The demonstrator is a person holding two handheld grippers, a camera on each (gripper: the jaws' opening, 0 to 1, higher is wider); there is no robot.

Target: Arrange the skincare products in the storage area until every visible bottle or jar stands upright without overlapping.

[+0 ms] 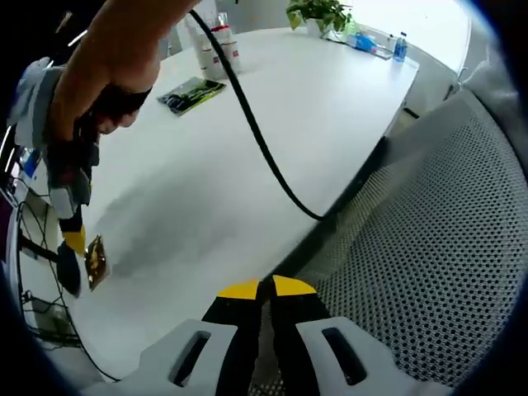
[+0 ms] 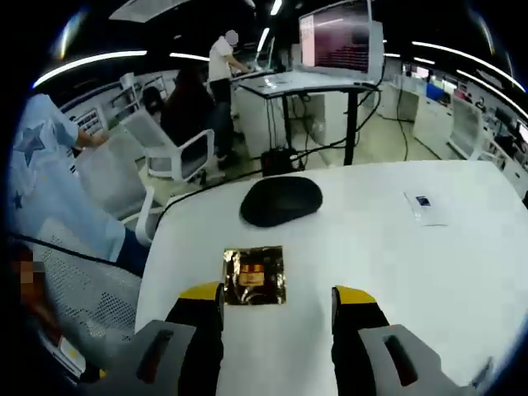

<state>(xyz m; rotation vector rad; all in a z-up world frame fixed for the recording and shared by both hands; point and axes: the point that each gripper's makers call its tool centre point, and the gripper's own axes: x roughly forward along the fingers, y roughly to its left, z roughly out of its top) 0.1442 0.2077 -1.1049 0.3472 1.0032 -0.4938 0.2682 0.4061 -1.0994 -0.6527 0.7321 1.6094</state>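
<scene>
On a white table (image 2: 396, 247), the right gripper (image 2: 278, 299) hangs released over a gold packet (image 2: 255, 275); the left gripper (image 1: 266, 289) is clenched empty.

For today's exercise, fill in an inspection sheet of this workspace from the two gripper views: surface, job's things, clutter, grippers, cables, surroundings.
Surface: white table, mostly bare.
Job's things: white bottles standing upright at the far edge; gold sachet lying flat.
Clutter: green packet, black pad, small card, plant.
Grippers: left gripper jaws together, holding nothing; right gripper jaws apart, the sachet between and just beyond the tips.
Cables: black cable across the table.
Surroundings: mesh chair, office desks, monitor, people.
</scene>
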